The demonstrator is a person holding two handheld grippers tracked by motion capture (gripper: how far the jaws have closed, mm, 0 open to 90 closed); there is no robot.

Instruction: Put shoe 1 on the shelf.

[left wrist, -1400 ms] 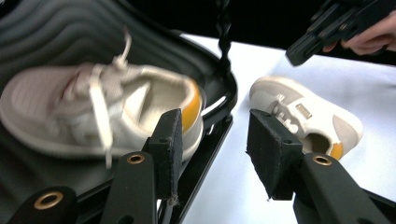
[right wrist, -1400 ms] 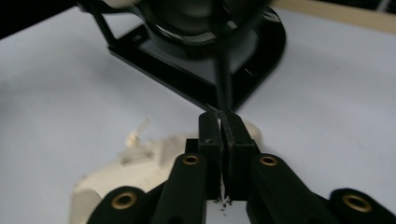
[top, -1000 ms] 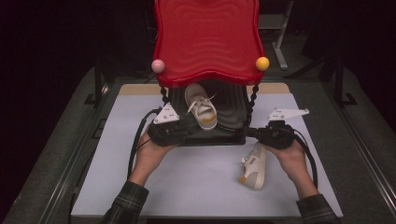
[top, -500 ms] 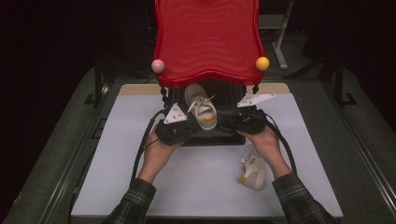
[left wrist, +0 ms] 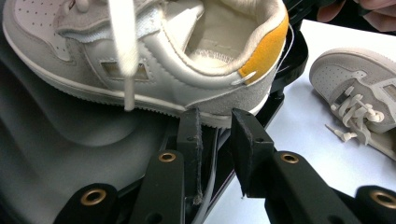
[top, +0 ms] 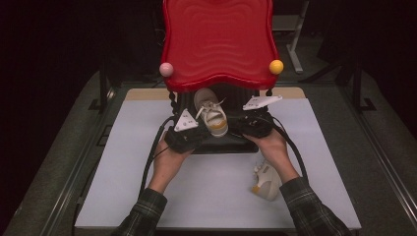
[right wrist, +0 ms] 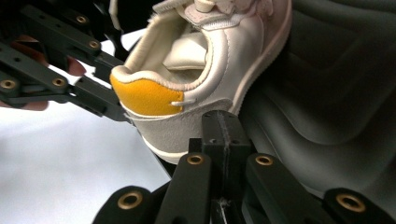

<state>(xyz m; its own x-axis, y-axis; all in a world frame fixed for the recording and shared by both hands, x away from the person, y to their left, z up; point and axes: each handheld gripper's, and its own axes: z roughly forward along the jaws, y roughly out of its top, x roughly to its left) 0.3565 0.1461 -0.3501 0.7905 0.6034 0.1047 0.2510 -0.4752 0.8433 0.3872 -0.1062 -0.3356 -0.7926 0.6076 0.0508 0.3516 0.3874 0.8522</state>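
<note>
Red glossy wavy-edged plastic tray (top: 218, 42) stands tall at the far end of the table, a pink ball (top: 166, 69) at its lower left corner and a yellow ball (top: 276, 67) at its lower right. White rectangular mat (top: 216, 191) covers the tabletop on the near side. Black moulded plastic stand (left wrist: 70, 135) sits under the red tray, dished on top.

On that stand: white leather low-top sneaker with orange-yellow heel tab (top: 211, 114), heel toward the person, toe pointing under the tray, laces loose; one lace hangs down its side in the left gripper view. Second matching white sneaker (top: 265, 179) lies on its side on the mat, near the person's right forearm, well apart from the stand.

Left gripper (left wrist: 215, 122) is just beside the heel-side sole of the sneaker on the stand, jaws narrow with a small gap; they have just been closing. Nothing pinched between the pads, tips almost at the sole edge, contact cannot be told. Right gripper (right wrist: 223, 122) is at the other side of the same heel, jaws pressed fully together, holding nothing, tips just under the grey heel panel. Both hands rest on the mat's far part, either side of the shoe.
</note>
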